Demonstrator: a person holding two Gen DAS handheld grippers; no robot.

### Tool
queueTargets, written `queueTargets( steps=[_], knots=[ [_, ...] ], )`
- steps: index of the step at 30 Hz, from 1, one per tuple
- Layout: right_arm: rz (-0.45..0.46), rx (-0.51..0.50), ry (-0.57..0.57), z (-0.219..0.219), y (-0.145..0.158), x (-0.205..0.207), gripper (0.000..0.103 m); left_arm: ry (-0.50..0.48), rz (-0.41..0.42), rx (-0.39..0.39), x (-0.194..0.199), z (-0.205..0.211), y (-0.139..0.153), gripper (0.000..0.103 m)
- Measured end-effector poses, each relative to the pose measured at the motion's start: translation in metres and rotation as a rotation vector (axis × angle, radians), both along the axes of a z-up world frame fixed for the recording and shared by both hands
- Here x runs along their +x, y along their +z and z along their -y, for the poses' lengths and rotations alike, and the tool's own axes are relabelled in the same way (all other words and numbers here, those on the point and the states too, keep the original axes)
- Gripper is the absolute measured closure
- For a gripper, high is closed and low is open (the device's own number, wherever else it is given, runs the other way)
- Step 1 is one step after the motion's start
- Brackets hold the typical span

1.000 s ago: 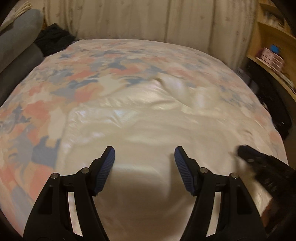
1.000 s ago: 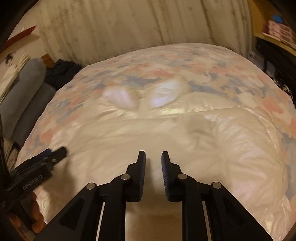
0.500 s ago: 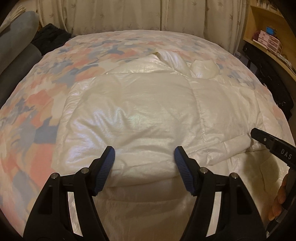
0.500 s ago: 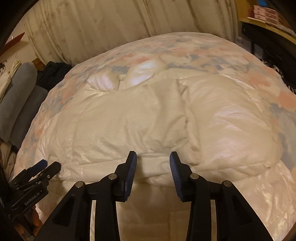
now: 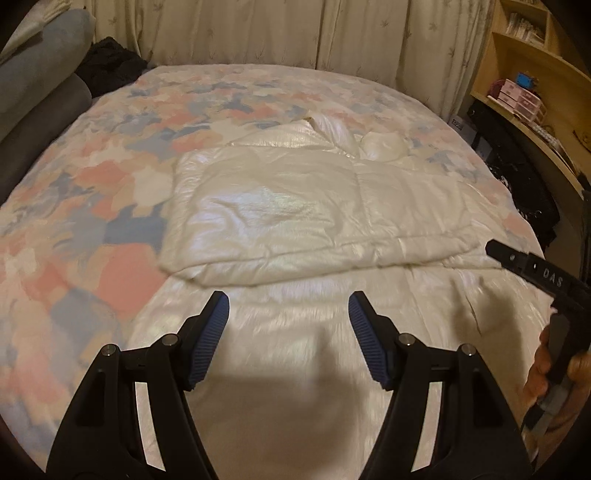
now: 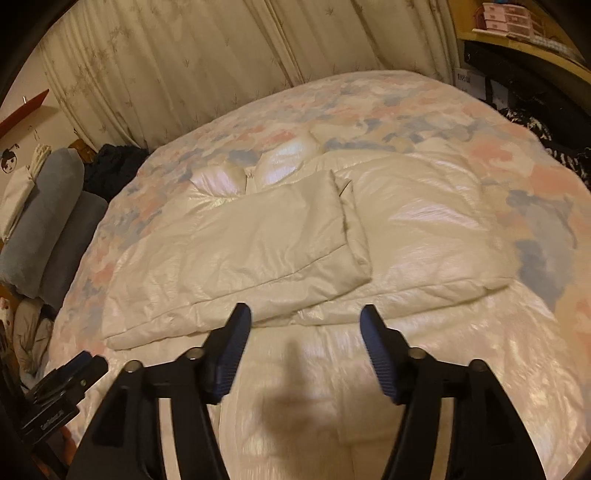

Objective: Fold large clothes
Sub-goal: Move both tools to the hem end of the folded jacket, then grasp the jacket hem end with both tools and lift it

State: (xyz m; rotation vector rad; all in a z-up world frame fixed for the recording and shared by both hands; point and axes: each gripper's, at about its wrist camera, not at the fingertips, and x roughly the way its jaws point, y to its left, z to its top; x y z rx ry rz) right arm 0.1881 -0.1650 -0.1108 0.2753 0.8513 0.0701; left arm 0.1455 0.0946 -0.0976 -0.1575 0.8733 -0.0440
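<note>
A large shiny cream padded coat (image 5: 295, 214) lies flat on the bed, its far part folded over towards me, the fold's edge running across the middle. It also shows in the right wrist view (image 6: 280, 243). My left gripper (image 5: 288, 317) is open and empty, held above the coat's near part, just short of the folded edge. My right gripper (image 6: 304, 328) is open and empty too, above the same near part. The right gripper's tip also shows at the right edge of the left wrist view (image 5: 532, 264).
The bed has a floral quilt (image 5: 110, 155) in pink, blue and cream. Grey rolled bedding (image 5: 40, 85) and dark clothes (image 5: 110, 66) lie at the far left. Curtains (image 5: 295, 33) hang behind. Wooden shelves (image 5: 532, 92) stand at the right.
Both grippers have pulled back and up from the coat. The right gripper has opened from nearly shut to wide. The coat now lies folded over and released on the bed.
</note>
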Motion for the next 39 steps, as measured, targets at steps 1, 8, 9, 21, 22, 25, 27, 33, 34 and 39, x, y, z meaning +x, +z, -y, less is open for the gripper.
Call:
queueTargets(
  steps=[1, 8, 9, 21, 22, 25, 27, 33, 34, 39],
  knots=[
    [0.003, 0.001, -0.001, 0.001, 0.005, -0.004, 0.038, -0.001, 0.004, 0.002, -0.009, -0.003, 0.005, 0.038],
    [0.034, -0.001, 0.028, 0.021, 0.036, -0.060, 0.018, 0.007, 0.015, 0.028, -0.073, -0.028, 0.031, 0.038],
    [0.033, -0.010, 0.039, 0.024, 0.039, -0.073, 0.018, 0.006, 0.011, 0.028, -0.082, -0.034, 0.033, 0.038],
    [-0.029, -0.122, 0.031, 0.099, 0.053, -0.204, 0.017, 0.055, -0.180, -0.080, -0.164, -0.122, 0.012, 0.038],
    [-0.029, -0.131, 0.025, 0.109, 0.052, -0.214, 0.017, 0.051, -0.189, -0.086, -0.168, -0.127, 0.010, 0.038],
    [-0.039, -0.142, 0.013, 0.133, 0.051, -0.240, 0.017, 0.007, -0.223, -0.124, -0.180, -0.133, 0.000, 0.038],
    [-0.050, -0.146, 0.000, 0.151, 0.048, -0.259, 0.017, -0.022, -0.258, -0.162, -0.185, -0.134, -0.010, 0.037],
    [-0.116, -0.139, -0.045, 0.194, 0.026, -0.288, 0.017, -0.028, -0.336, -0.270, -0.188, -0.132, -0.041, 0.031],
    [-0.132, -0.129, -0.050, 0.199, 0.019, -0.291, 0.017, -0.028, -0.333, -0.281, -0.189, -0.132, -0.044, 0.029],
    [-0.184, -0.060, -0.075, 0.223, -0.008, -0.309, 0.017, -0.043, -0.308, -0.301, -0.189, -0.127, -0.050, 0.021]
  ],
)
